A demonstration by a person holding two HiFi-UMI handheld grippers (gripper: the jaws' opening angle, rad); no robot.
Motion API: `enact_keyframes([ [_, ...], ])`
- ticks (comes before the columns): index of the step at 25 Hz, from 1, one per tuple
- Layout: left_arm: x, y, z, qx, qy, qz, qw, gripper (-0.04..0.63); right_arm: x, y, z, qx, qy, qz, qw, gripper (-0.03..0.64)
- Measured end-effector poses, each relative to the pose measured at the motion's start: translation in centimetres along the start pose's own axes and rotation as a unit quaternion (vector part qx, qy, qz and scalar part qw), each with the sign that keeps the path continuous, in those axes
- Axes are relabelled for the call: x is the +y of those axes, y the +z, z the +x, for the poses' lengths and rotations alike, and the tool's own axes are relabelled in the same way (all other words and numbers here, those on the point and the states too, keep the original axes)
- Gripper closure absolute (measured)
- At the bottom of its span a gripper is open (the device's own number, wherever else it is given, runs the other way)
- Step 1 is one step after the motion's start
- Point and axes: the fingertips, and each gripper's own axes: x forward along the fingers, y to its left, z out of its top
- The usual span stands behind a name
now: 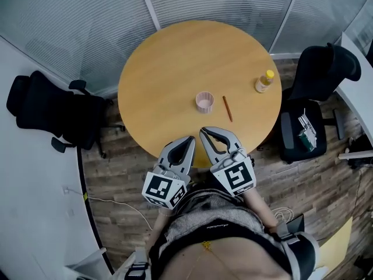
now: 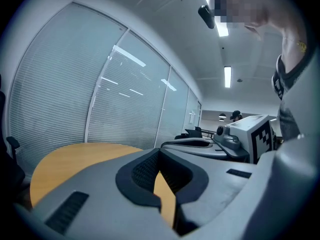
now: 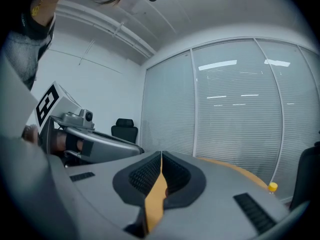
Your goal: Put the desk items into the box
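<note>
On the round wooden table [image 1: 169,57] stand a small pink round container [image 1: 204,101], a brown pencil [image 1: 227,108] just right of it, and a small bottle with a yellow cap [image 1: 264,81] near the right edge. The bottle's cap [image 3: 272,187] also shows in the right gripper view. My left gripper [image 1: 191,137] and right gripper [image 1: 202,130] hover side by side over the table's near edge, tips pointing at the container and well short of it. Both are shut with nothing between the pads, as seen at the left gripper [image 2: 160,150] and the right gripper [image 3: 161,154].
A black office chair [image 1: 52,109] stands left of the table. Another black chair [image 1: 317,74] stands at the right with small items on its seat [image 1: 306,130]. Glass walls with blinds [image 1: 76,22] run behind the table. A cable [image 1: 111,203] lies on the wood floor.
</note>
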Motion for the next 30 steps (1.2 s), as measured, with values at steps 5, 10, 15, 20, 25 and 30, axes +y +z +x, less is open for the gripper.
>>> enact_keyframes([
  [5,-0.1,0.1,1.1,-0.010,0.015,-0.002,0.9998,0.598,-1.4,0.0,0.2,-0.003,0.013,0.000,1.000,0.594],
  [10,0.2,0.3,2.1,-0.014,0.040,0.001,0.9991,0.597,-2.5,-0.2,0.4,-0.007,0.030,-0.001,1.000,0.594],
  [15,0.7,0.2,1.8,-0.020,0.066,-0.007,0.9976,0.597,-2.7,-0.8,0.9,-0.002,0.047,-0.008,0.999,0.594],
  [20,1.5,0.4,2.0,-0.016,0.063,-0.003,0.9979,0.597,-2.7,-0.6,1.7,-0.005,0.050,-0.016,0.999,0.594],
  [25,2.4,1.1,2.1,-0.021,0.047,-0.006,0.9986,0.597,-2.9,-0.2,2.4,-0.009,0.034,-0.030,0.999,0.594],
  [30,3.6,1.7,2.5,-0.008,0.018,0.014,0.9997,0.597,-3.0,-0.2,3.1,0.001,-0.003,0.008,1.000,0.594],
])
